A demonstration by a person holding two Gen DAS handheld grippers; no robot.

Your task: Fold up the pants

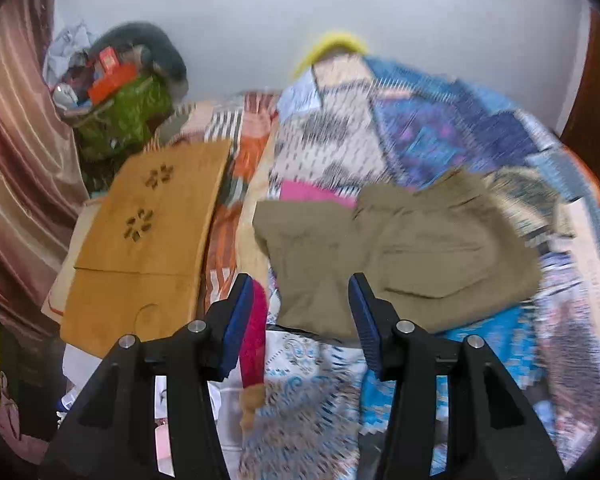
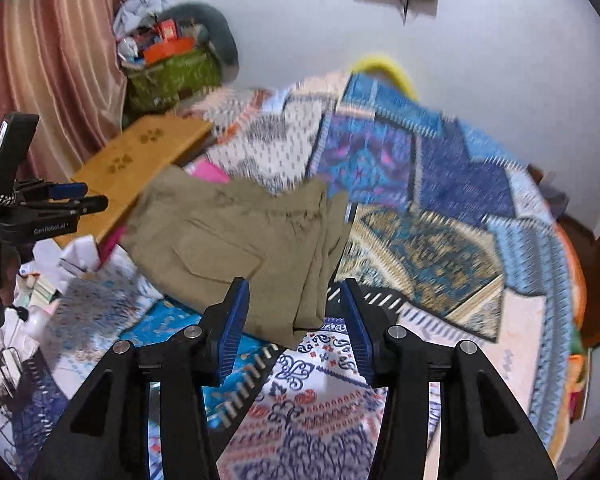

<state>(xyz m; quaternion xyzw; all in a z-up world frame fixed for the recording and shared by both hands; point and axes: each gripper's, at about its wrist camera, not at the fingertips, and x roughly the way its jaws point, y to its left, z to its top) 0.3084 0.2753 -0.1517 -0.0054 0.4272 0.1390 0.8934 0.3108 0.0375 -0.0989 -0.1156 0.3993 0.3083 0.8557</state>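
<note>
The olive-green pants (image 1: pixel 420 248) lie folded into a compact bundle on a patchwork quilt (image 1: pixel 440 136) that covers the bed. A flap pocket faces up. My left gripper (image 1: pixel 300 284) hangs above the bundle's left part, open, with nothing pressed between its blue pads. In the right wrist view the pants (image 2: pixel 236 232) sit just beyond my right gripper (image 2: pixel 294 286), which is also open and holds nothing; the bundle's stacked right edge shows behind the gap between its fingers. The left gripper (image 2: pixel 96 196) appears at the far left of that view, held in a hand, off the cloth.
A wooden board (image 1: pixel 148 232) with flower cut-outs lies on the bed's left side. Behind it stands a green basket (image 1: pixel 128 116) full of clutter beside a pink curtain (image 1: pixel 16 140). A pink item (image 1: pixel 312 192) peeks out behind the pants. Papers and books (image 2: pixel 40 280) lie at the left.
</note>
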